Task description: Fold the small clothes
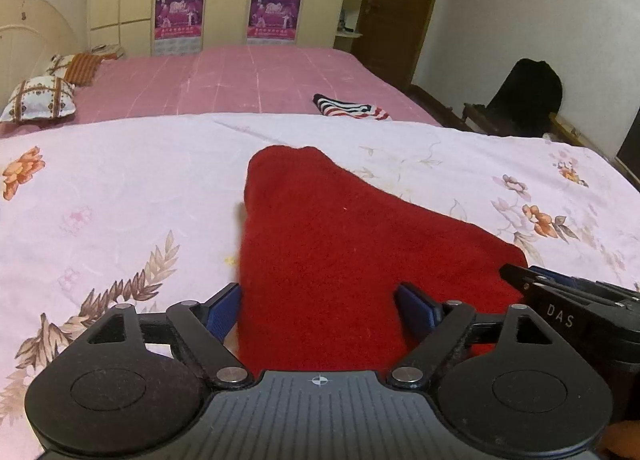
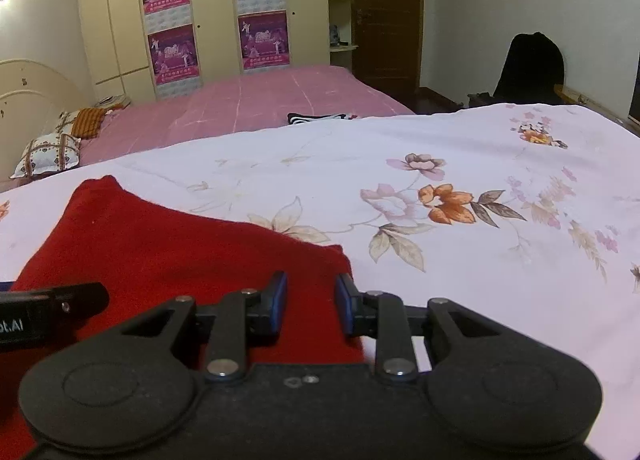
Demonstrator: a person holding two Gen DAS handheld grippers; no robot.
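Left gripper (image 1: 318,310): jaws stand wide, blue pads (image 1: 222,310) apart, nothing pinched. The red cloth (image 1: 340,244) runs between and beneath the pads; its left edge lies just inside the left pad, and the right pad sits over the cloth's body. No pad presses on the fabric as far as can be seen.

Right gripper (image 2: 311,306): jaws are narrowly parted with a clear gap between the pads, so it is open and not clamped. The cloth (image 2: 168,252) passes under that gap. The cloth's near right corner lies just ahead of the right pad, touching or very nearly so; which cannot be told.

The two grippers sit side by side at the cloth's near edge, left at the left side, right at the right corner. Each shows at the margin of the other's view.

The cloth lies flat on the floral sheet (image 1: 100,187). Its long axis runs away from both grippers, wide at the near edge and tapering to a rounded far end that leans left. That far end is closer to the left gripper's line than the right's.

Judgement: the near edge is the grasp line for a fold away along the axis; both grippers are equally near it.

Beyond, well apart, a striped garment (image 1: 352,107) rests on the pink bed (image 1: 260,75).
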